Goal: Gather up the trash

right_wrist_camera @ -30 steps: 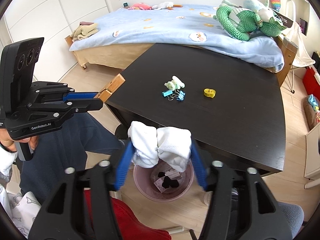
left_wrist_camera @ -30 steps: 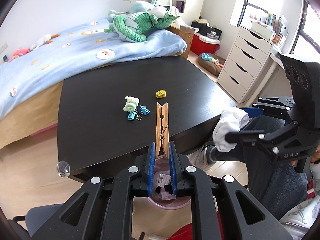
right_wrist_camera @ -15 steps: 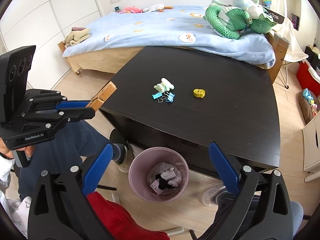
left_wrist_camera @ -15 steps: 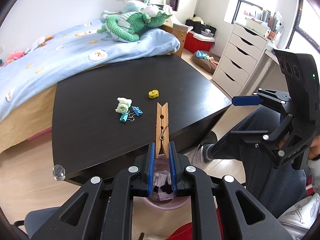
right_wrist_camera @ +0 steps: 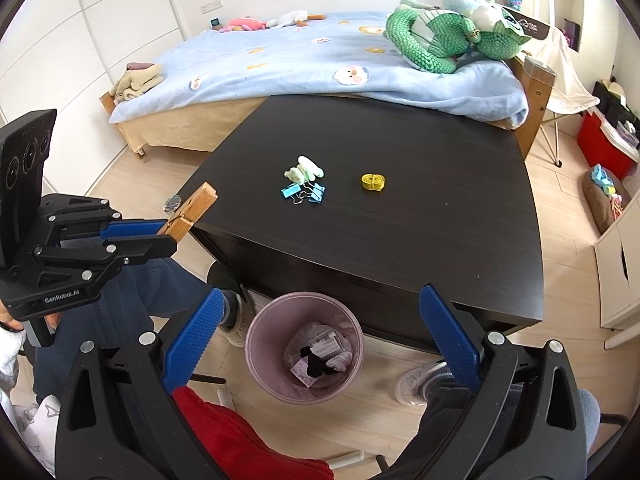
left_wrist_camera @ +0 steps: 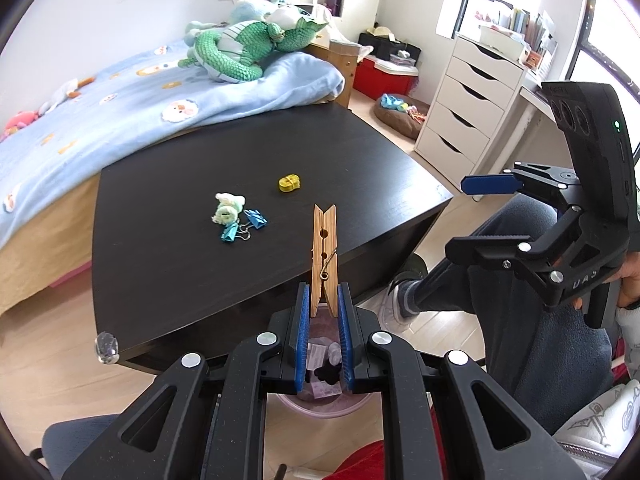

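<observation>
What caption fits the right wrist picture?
Open right hand-held gripper above the pink trash bin, left hand-held gripper clamping a wooden clothespin.

**Dark counter, pale floor**

The black counter [right_wrist_camera: 400, 216] carries a crumpled pale green wad [right_wrist_camera: 303, 171], two blue binder clips [right_wrist_camera: 305, 193] just beside it, and a yellow lump [right_wrist_camera: 373, 182] apart. The wooden floor [right_wrist_camera: 380, 408] bears a pink bin [right_wrist_camera: 262, 344] holding scraps.

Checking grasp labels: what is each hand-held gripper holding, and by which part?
Left hand-held gripper: wooden clothespin, pinched at its lower end. Right hand-held gripper: open, nothing held.
</observation>
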Tool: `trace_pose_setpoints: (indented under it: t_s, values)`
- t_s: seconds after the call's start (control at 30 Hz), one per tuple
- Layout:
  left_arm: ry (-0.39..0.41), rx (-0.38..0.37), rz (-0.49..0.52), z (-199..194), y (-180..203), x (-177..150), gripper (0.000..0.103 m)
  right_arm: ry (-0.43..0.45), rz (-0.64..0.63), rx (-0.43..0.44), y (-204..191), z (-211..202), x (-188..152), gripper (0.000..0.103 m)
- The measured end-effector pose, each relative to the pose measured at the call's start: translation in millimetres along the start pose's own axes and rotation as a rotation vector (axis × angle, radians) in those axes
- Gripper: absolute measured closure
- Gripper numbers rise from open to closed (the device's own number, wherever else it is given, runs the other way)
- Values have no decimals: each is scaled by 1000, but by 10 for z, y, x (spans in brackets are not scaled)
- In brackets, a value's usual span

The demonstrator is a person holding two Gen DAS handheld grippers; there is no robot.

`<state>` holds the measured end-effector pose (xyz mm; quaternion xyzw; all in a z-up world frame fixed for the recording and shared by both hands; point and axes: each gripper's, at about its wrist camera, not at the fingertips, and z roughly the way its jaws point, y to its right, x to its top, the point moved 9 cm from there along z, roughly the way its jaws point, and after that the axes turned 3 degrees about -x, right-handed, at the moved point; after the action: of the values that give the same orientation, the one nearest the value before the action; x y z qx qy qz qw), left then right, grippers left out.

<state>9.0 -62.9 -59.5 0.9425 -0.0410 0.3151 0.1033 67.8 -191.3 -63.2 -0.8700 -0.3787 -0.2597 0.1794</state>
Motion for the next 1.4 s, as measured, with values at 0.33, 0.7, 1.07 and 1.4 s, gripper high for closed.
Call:
trace_pose_setpoints:
  t_s: [0.33, 0.7, 1.07, 1.4]
  values:
    - [-24, -27, 36, 85, 131, -18, 89, 19, 29, -4, 89, -66, 4, 6]
    - [-4, -19, 13, 129, 69, -18, 19, 35, 68, -4, 179, -121, -5, 6]
    - [33, 10, -29, 77, -44, 11, 8, 30, 73, 14, 150, -77, -24, 5]
    - [48, 20, -82, 81, -152, 36, 8, 30, 84, 31, 124, -36, 11, 5]
